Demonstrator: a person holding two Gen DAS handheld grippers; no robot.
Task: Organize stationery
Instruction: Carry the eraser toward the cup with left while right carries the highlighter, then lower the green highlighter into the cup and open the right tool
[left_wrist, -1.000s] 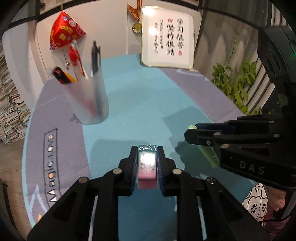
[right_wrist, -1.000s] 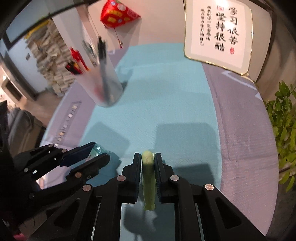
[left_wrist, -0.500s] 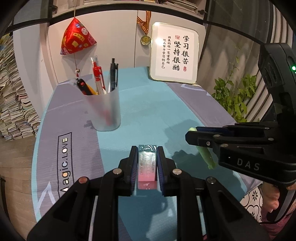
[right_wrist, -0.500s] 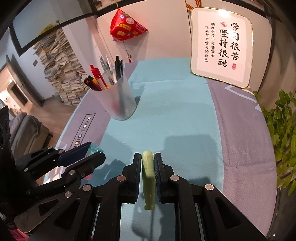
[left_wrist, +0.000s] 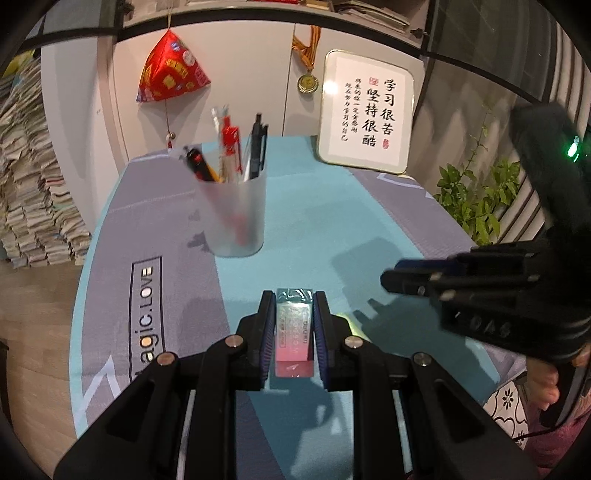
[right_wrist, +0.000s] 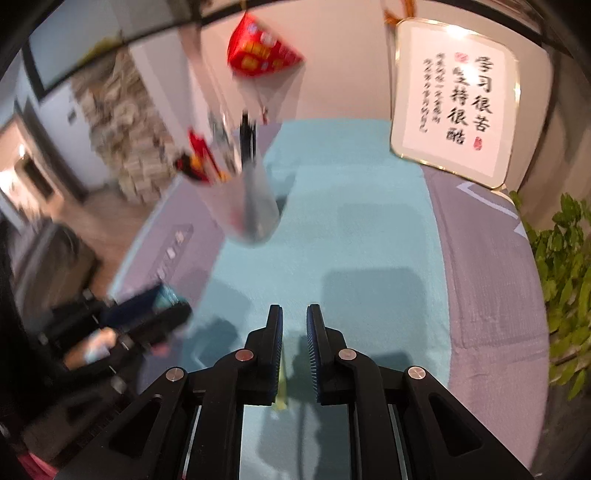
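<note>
Between the left gripper (left_wrist: 294, 328) pads sits the eraser (left_wrist: 294, 334), clamped flat, above the mat's (left_wrist: 332, 206) near edge. Cup (left_wrist: 233, 218) of pens stands upright toward the far left of the mat, well apart. Right gripper (right_wrist: 294, 345) jaws are parted and empty; green pen (right_wrist: 281, 384) lies just under its left finger, barely visible. Step looks like eraser to cup: carry it high enough to clear the rim, come in on the side away from the pen tips, centre over the opening before letting go. Keep the right gripper out of the path
</note>
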